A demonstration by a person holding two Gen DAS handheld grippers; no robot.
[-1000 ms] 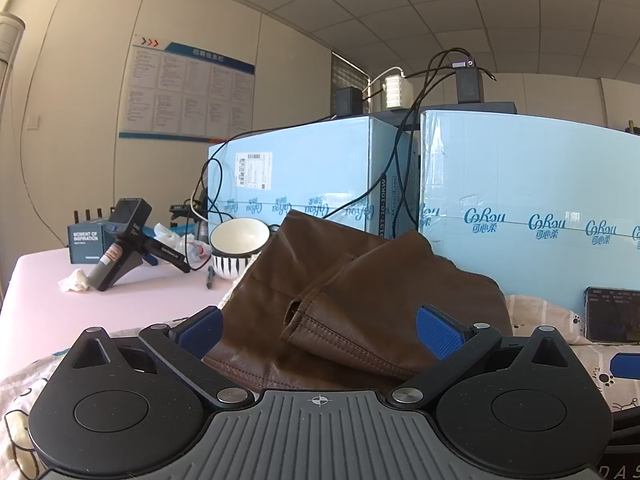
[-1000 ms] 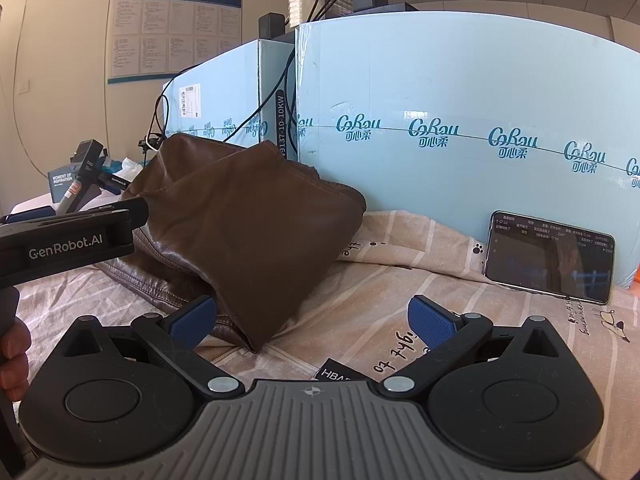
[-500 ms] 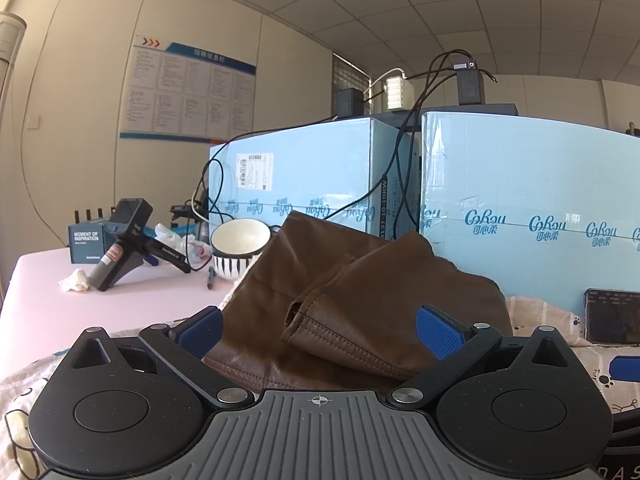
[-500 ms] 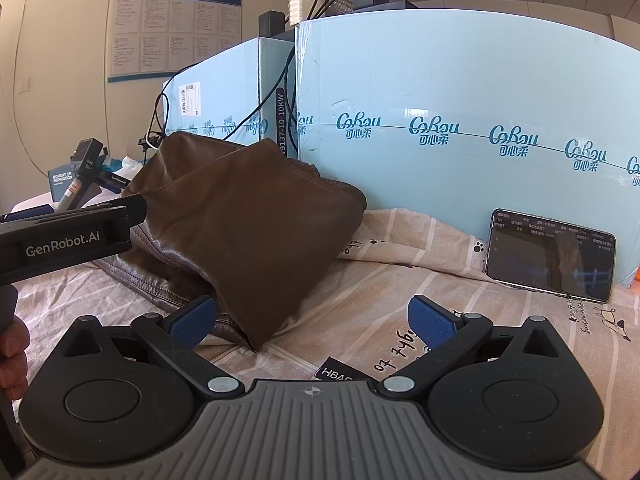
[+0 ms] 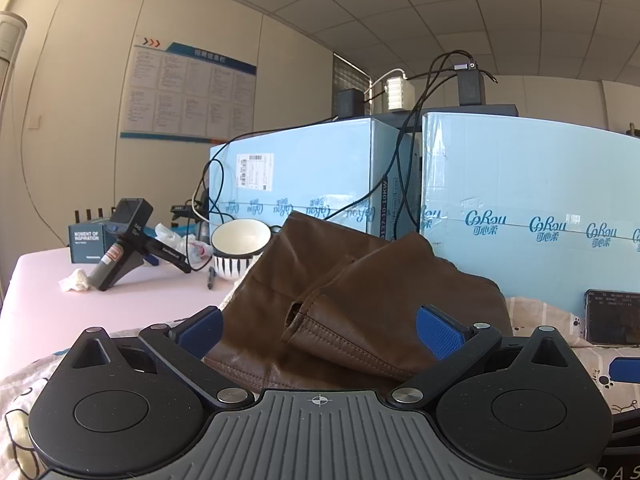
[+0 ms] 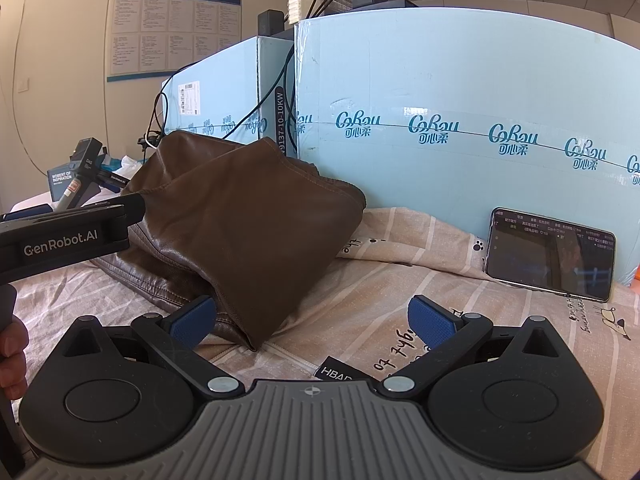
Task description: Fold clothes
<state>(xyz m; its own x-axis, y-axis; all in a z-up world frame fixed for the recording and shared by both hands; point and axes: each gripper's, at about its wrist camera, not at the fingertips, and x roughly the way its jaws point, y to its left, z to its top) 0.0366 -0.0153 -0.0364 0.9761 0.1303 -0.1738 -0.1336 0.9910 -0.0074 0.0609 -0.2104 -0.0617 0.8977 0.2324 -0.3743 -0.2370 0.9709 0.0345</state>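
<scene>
A brown leather garment (image 5: 360, 292) lies folded in a heap on the patterned beige sheet (image 6: 420, 300), leaning against the light blue boxes. My left gripper (image 5: 320, 328) stands open just in front of it, a stitched sleeve cuff (image 5: 320, 328) lying between its blue pads without being pinched. My right gripper (image 6: 312, 320) is open too, low over the sheet, with the garment's (image 6: 240, 220) lower corner reaching in near its left pad. The left gripper's black body (image 6: 64, 236) marked GenRobot.AI crosses the left edge of the right wrist view.
Two light blue cartons (image 5: 520, 208) with cables form a wall behind. A phone (image 6: 548, 254) leans on the right carton. On the pink table (image 5: 120, 300) stand a striped bowl (image 5: 240, 246), a pen, a black handheld device (image 5: 120, 240) and crumpled tissue. A hand (image 6: 12, 356) shows far left.
</scene>
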